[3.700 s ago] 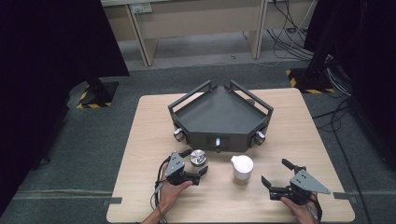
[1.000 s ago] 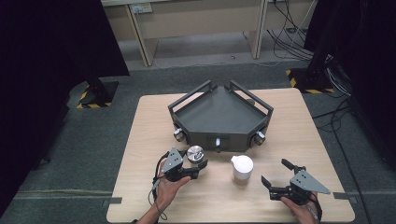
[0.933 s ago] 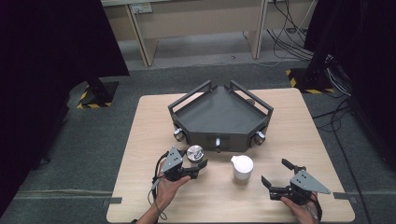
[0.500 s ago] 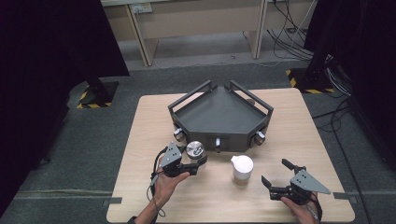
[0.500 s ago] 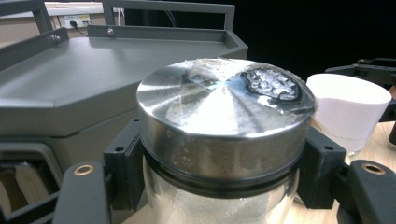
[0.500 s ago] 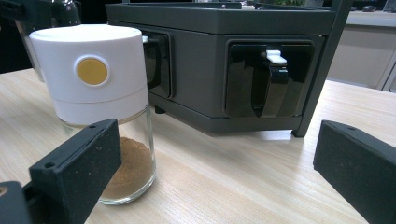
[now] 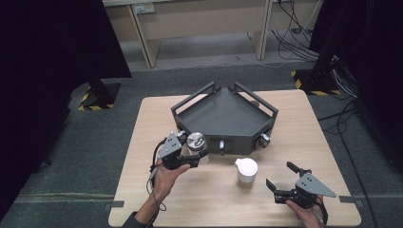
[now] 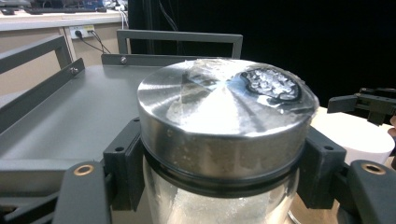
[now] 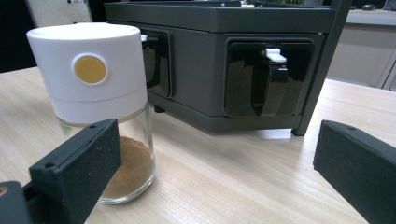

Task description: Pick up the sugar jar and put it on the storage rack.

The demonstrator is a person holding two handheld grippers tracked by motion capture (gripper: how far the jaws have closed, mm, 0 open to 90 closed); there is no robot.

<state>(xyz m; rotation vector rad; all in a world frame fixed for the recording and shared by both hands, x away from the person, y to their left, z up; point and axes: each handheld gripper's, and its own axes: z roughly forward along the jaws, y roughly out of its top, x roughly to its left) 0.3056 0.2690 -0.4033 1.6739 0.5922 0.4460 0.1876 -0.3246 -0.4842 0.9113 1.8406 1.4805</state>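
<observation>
The glass jar [image 8: 219,140] with the metal lid is clamped in the left tongs [image 7: 190,159] and held just before the dark tray [image 7: 223,116]; it is probably to be set inside next. The right tongs [image 7: 285,183] are held wide open and empty on the worktop [image 7: 142,128].

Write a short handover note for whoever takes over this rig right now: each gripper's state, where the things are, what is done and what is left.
Left gripper: shut on the metal-lidded glass jar, held just in front of the dark tray.
Right gripper: open, holding nothing, low over the table to the right of the white-capped spice jar.
Done: metal-lidded jar gripped.
Left, probably: set it in the tray, then pick up the white-capped jar, which stands on the table untouched.
</observation>
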